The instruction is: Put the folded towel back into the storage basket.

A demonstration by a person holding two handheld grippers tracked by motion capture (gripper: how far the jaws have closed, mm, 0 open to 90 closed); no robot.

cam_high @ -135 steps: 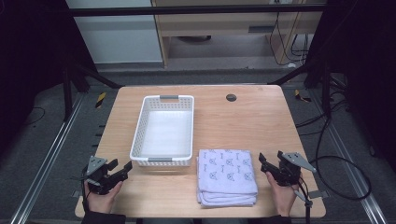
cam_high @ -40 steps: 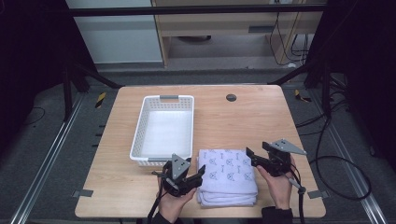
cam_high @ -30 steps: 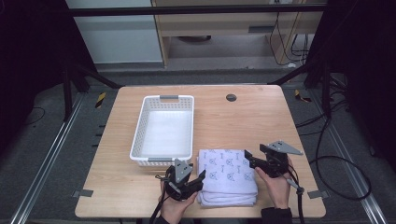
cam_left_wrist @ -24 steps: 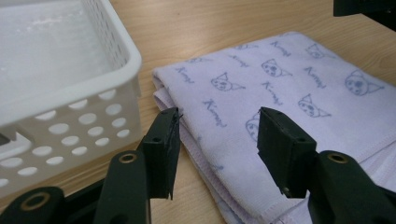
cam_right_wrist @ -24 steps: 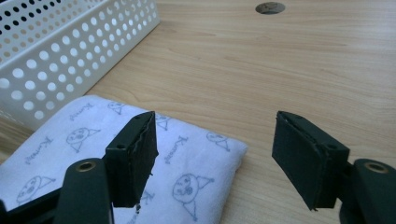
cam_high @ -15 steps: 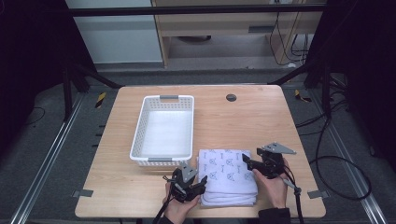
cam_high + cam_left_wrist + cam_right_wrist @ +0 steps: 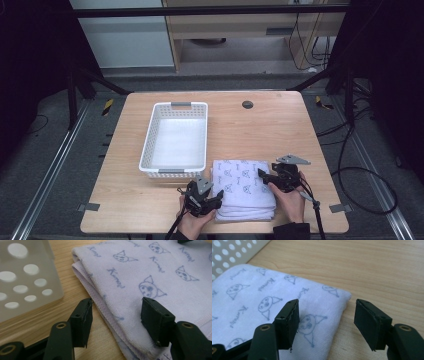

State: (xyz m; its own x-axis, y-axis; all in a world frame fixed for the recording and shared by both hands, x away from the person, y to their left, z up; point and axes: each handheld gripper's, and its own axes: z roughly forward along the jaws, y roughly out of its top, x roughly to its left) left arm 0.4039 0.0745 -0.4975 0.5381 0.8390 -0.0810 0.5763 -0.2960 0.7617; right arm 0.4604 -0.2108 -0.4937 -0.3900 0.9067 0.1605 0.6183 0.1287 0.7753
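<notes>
A folded towel stack (image 7: 244, 189) — white with a blue printed pattern — lies flat on the wooden table (image 7: 280, 130), at the near edge, just right of the white perforated basket (image 7: 175, 140), which stands apart from it.

Left gripper (image 7: 212, 197): positioned at the stack's near-left corner. In the left gripper view, the gripper (image 7: 115, 315) has its jaws spread; one jaw sits over the bare table beside the folded edge, the other over the towel's top surface (image 7: 155, 270). The layered edge of the stack runs between the two jaws. Contact between jaw and cloth cannot be confirmed. The basket wall (image 7: 27, 277) appears blurred at upper left.

Right gripper (image 7: 265, 175): positioned at the stack's right side, towards the far corner. In the right gripper view, the gripper (image 7: 325, 315) has its jaws spread as well — one jaw lies over the printed cloth (image 7: 262, 305), the other over bare table (image 7: 367, 270) beyond the towel's folded edge. The far right corner of the stack lies just ahead of the jaw gap. Nothing is pinched by either gripper.
</notes>
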